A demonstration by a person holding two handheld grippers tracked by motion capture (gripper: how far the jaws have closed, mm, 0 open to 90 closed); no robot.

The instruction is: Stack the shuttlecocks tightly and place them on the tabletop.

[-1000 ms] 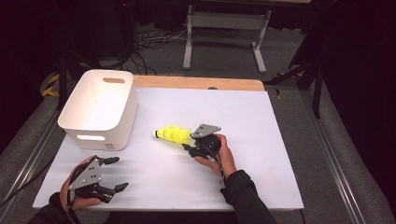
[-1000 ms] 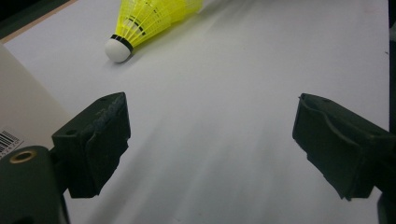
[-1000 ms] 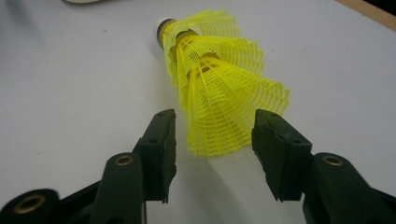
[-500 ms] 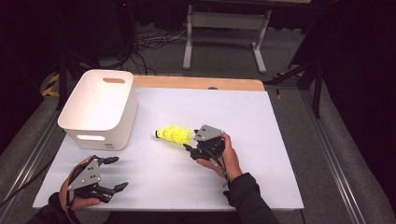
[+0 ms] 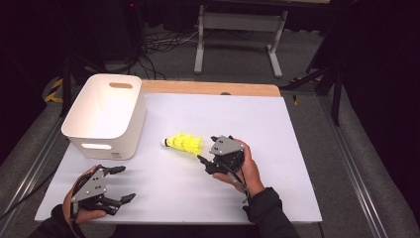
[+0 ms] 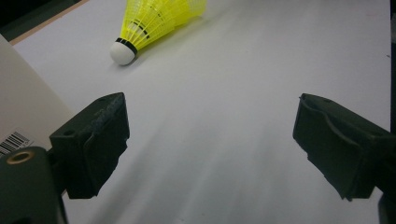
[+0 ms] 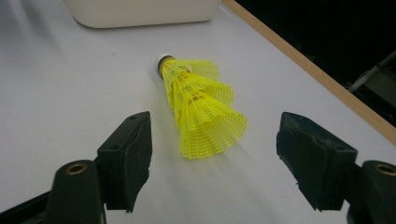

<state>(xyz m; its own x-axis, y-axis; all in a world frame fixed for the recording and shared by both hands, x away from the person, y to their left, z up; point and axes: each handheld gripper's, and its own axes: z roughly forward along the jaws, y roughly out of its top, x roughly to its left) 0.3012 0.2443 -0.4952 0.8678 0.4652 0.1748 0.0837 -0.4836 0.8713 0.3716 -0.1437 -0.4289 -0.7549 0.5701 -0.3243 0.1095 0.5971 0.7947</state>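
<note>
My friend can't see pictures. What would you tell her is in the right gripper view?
A stack of yellow shuttlecocks lies on its side on a white table, skirt end toward the camera, just ahead of the open right gripper, whose two black jaws stand wide apart on either side of it. A white bin sits behind it, at the top edge.

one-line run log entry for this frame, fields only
right gripper: open, jaws either side of the shuttlecock stack's wide end, no contact | left gripper: open, idle near the table's front-left | white bin: left of the stack
</note>
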